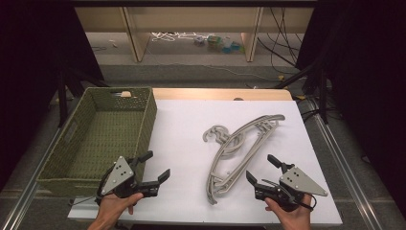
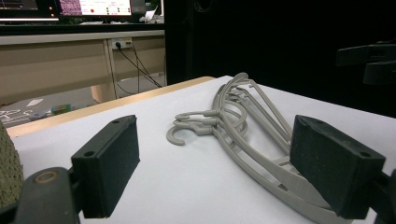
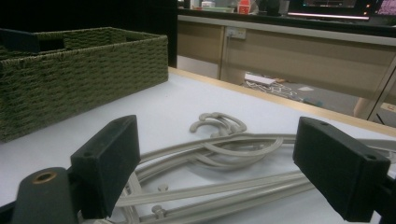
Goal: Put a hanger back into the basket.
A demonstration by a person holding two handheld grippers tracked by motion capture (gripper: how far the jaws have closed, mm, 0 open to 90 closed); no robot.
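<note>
The right gripper (image 1: 260, 167) sat with its jaws spread wide and nothing between them, low at the near edge of the table (image 1: 182, 129). Just beyond its tips lay the hangers (image 1: 239, 155), a grey stack with the near ends almost at that gripper and the long curved arms running away from it toward the far right corner of the table. Their hooks (image 1: 216, 133) pointed off to the basket side.

Over on the other hand, the left gripper (image 1: 155, 166) was spread just as wide and empty too, hovering right beside the near corner of the green woven basket (image 1: 98, 93). From there the hangers (image 2: 243, 126) lay across a bare stretch of white, well apart from it.

So the right gripper looked the nearer one, and the hangers (image 3: 219, 154) lay crosswise in front of its open jaws, low on the table.
</note>
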